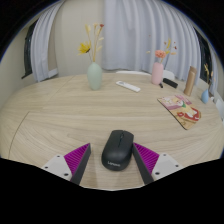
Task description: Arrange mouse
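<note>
A black computer mouse lies on the light wooden table, resting on its own between my two fingers. My gripper is open. The left finger's magenta pad stands a little apart from the mouse's left side. The right pad is close by its right side, with a thin gap. The mouse's rear end points toward me and its nose points away across the table.
Beyond the mouse stand a pale green vase with flowers, a white remote, a pink vase, a wooden block and a printed book or card at the right. Curtains and windows lie behind.
</note>
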A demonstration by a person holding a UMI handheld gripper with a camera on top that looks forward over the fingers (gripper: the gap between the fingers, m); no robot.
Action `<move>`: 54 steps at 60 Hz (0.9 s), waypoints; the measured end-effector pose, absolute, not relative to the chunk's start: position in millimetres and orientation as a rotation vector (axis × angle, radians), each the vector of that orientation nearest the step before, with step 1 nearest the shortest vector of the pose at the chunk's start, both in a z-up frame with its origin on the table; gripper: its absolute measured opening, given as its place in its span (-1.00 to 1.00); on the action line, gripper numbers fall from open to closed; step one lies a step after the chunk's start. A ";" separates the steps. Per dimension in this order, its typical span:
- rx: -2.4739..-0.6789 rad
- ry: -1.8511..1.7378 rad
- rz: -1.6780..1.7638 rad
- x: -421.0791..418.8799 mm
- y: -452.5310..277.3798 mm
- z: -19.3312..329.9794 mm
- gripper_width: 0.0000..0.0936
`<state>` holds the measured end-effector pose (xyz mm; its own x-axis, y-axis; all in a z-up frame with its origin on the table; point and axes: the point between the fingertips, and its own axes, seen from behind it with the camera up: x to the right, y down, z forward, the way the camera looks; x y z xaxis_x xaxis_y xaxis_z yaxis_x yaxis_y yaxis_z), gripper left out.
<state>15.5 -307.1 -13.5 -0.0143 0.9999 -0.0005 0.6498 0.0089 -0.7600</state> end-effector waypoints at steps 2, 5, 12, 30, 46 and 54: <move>-1.699 -1.723 0.799 11.0 -309.1 -13.4 0.84; -1.695 -1.727 0.801 5.3 -312.0 -13.2 0.85; -1.683 -1.744 0.820 -3.7 -319.5 -13.0 0.79; -1.666 -1.733 0.785 -11.6 -309.7 -13.8 -0.02; -1.691 -1.727 0.742 -9.9 -308.4 -7.0 -0.30; -1.740 -1.674 0.790 -12.0 -299.2 32.2 -0.30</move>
<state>-12.0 -299.2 32.2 0.0317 0.9994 -0.0161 0.6476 -0.0328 -0.7612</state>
